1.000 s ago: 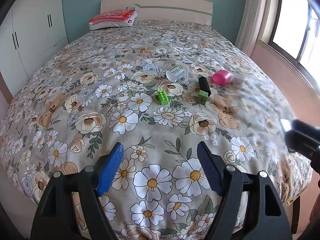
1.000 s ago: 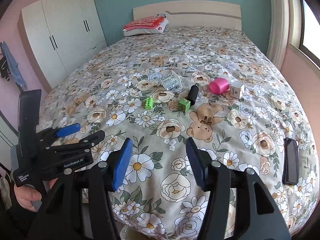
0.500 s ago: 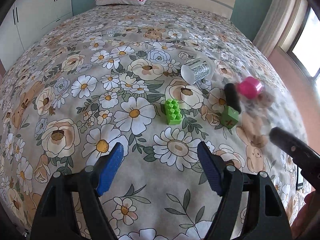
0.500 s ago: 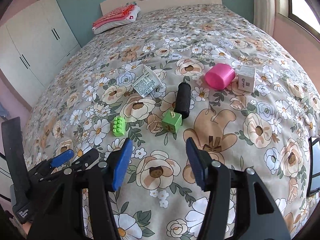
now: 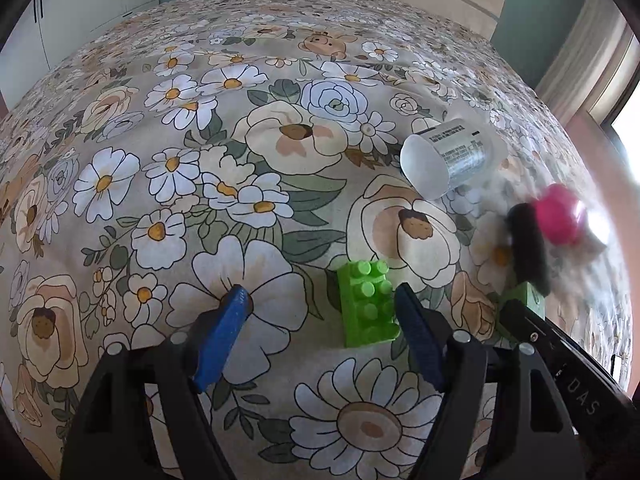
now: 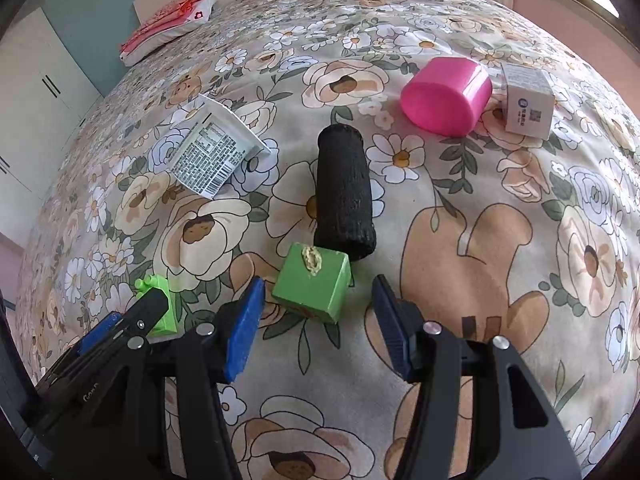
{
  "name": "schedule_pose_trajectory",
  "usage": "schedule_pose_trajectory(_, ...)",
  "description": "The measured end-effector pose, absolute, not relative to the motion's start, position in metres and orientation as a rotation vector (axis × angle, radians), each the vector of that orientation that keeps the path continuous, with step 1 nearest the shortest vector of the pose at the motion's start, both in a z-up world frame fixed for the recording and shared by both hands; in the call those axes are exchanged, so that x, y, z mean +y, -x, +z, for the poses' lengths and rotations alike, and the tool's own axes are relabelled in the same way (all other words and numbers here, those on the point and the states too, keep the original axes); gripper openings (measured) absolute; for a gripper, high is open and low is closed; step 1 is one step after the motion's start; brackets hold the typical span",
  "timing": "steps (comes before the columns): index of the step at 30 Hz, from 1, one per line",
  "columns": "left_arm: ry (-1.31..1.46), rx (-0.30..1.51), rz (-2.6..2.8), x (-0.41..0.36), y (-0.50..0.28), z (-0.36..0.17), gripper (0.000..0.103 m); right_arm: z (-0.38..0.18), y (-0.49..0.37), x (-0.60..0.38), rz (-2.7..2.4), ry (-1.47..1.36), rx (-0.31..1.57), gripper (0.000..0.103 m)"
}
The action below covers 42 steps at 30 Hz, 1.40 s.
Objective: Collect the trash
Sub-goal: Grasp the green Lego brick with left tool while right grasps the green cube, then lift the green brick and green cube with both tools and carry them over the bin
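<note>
The white paper cup [image 6: 208, 156] lies on its side on the flowered bed cover [image 6: 500, 240], just left of the black cylinder [image 6: 344, 196]. A green cube [image 6: 312, 280] touches the cylinder's near end, and a green brick [image 5: 366, 304] lies further left. A pink cup [image 6: 446, 96] and a small white box [image 6: 526, 104] lie beyond. The right tool [image 6: 318, 320] is spread, the cube just ahead. The left tool [image 5: 320, 338], also spread and pinching nothing, has just narrowed slightly; the brick is beside its right finger.
</note>
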<state>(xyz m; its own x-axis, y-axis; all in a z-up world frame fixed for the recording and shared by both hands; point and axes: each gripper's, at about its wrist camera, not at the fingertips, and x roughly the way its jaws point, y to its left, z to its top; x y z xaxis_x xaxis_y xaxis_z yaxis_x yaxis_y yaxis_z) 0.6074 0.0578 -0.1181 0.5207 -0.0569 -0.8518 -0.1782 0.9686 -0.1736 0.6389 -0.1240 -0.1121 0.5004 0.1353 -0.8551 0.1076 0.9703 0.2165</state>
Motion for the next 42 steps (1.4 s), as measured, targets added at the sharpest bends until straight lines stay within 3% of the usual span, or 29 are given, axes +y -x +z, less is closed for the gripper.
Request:
schedule_pose_trajectory(4,0.221,1.018,0.083,0.052,-0.612,-0.125,0.06,-0.12,-0.642,-0.122,0.013,-0.256,1.029,0.054)
schedule_pose_trajectory(5,0.209,1.014,0.08,0.05,-0.613,-0.125,0.052,-0.122,-0.642,-0.121,0.014,-0.246,1.024,0.048)
schedule_pose_trajectory(7,0.201,1.007,0.065,0.05,-0.612,-0.126,0.024,-0.124,-0.642,-0.121,0.027,-0.239,1.023,0.037)
schedule_pose_trajectory(10,0.217,1.0,0.048,0.054,-0.609,-0.126,0.024,-0.123,-0.638,-0.128,0.041,-0.261,1.017,0.031)
schedule_pose_trajectory(22,0.191,0.986,0.056,0.05,-0.572,-0.079,0.023,-0.069,-0.599,-0.143,0.061,-0.243,0.951,0.031)
schedule_pose_trajectory(30,0.124,0.86,0.073,0.05,-0.523,0.022,0.024,0.03,-0.545,-0.148,0.101,-0.165,0.816,0.031)
schedule_pose_trajectory(42,0.016,0.613,0.152,0.063,-0.399,0.222,0.024,0.236,-0.413,-0.165,0.093,-0.015,0.516,0.031)
